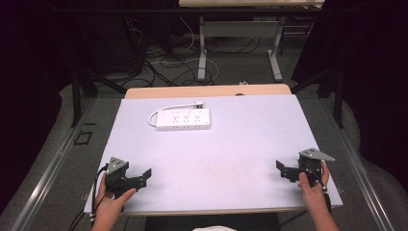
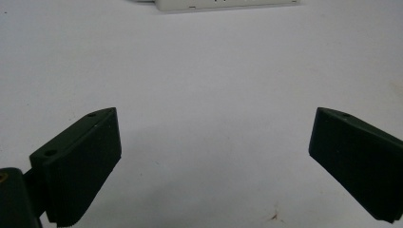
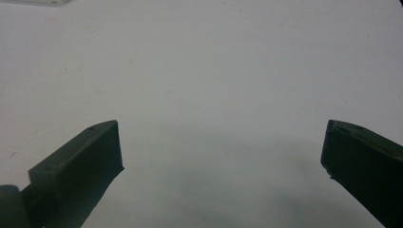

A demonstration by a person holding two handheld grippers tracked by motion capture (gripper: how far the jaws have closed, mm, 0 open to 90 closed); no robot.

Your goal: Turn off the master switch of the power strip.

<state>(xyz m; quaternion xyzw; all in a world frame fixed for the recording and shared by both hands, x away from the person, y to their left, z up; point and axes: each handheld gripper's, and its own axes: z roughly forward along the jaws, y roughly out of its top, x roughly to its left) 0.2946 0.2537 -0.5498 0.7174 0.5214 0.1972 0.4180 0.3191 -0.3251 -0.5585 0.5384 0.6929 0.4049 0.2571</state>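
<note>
A white power strip [image 1: 183,119] lies flat at the upper middle of the table [image 1: 231,144], its cord [image 1: 159,113] looped at its left end. Well below it, at the lower left, the left gripper [image 1: 144,175] rests with jaws wide apart. At the lower right, the right gripper [image 1: 284,169] likewise has its jaws spread, holding nothing.

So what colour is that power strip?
White, power strip, clearest in the high view.
</note>
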